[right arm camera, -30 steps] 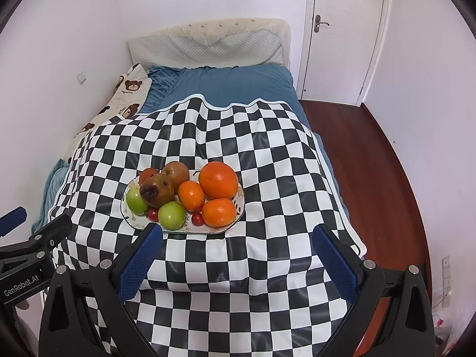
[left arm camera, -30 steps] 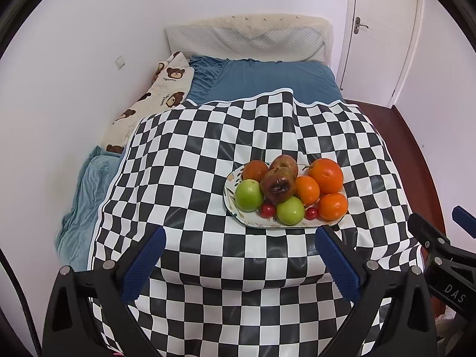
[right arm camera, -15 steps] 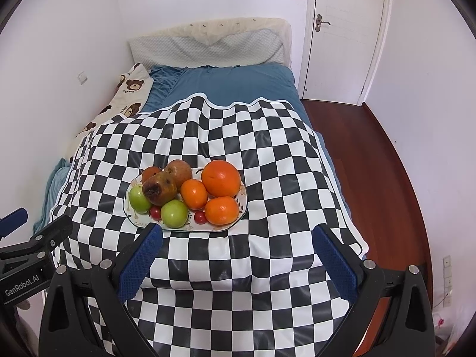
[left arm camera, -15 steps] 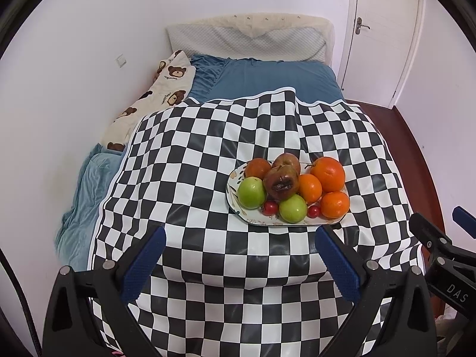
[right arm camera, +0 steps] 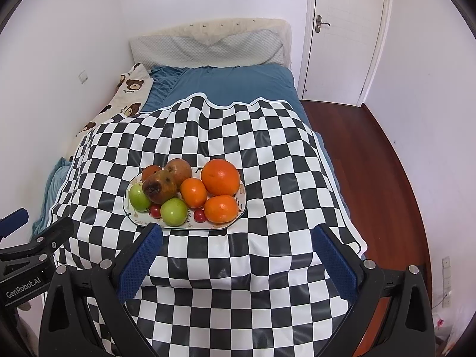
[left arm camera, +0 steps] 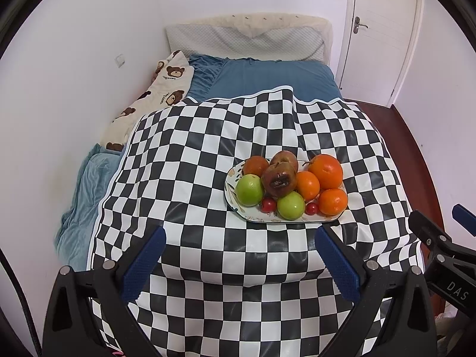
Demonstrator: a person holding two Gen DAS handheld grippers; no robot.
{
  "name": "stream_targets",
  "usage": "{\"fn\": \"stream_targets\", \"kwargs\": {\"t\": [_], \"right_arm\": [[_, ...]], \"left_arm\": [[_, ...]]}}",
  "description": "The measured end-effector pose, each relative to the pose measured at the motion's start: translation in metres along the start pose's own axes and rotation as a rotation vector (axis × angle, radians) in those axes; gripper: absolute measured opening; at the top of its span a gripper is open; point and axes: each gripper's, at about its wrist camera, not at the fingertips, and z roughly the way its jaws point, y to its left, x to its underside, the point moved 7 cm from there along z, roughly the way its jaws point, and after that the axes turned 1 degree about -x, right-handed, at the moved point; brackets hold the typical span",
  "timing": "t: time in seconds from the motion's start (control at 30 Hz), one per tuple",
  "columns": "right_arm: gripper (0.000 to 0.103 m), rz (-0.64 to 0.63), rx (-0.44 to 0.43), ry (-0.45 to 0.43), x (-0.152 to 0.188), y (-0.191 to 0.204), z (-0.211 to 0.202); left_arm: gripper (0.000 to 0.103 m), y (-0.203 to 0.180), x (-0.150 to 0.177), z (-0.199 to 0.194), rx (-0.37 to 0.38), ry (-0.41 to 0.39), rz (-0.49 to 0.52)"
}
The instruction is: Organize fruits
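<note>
- Both grippers are empty. The left gripper (left arm camera: 238,255) has its blue pads spread wide, nothing between them, hanging over the near edge of the checkered cloth (left arm camera: 184,178). The right gripper (right arm camera: 236,253) is the same: fingers wide apart, holding nothing.
- From the left gripper the plate (left arm camera: 230,192) sits at about 1 o'clock, a bit ahead. From the right gripper it's closer, around 11 o'clock, with its near rim just past the left fingertip.
- All the fruit I can see is piled on that plate: big orange (right arm camera: 220,177) at the back right, two smaller oranges (right arm camera: 221,208) next to it, two green apples (right arm camera: 174,211) in front, a bruised brown one (right arm camera: 159,189) on top in the middle, plus two little red tomatoes (right arm camera: 200,215).
- Nothing is loose on the cloth or the bed (right arm camera: 226,83).
- Progress-wise: it fits either a finished gather-everything-onto-the-plate job, or a mixed pile waiting to be sorted by kind. The pictures don't settle which.
</note>
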Motion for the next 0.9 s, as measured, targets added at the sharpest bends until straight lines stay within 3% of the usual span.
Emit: {"fn": "stream_targets", "kwargs": {"t": [0.9], "right_arm": [[0.102,-0.002,-0.001,-0.002,0.0026,-0.0018,-0.004]], "left_arm": [[0.102,-0.0042,0.0007,-0.0069,0.017,-0.002,0.012]]}}
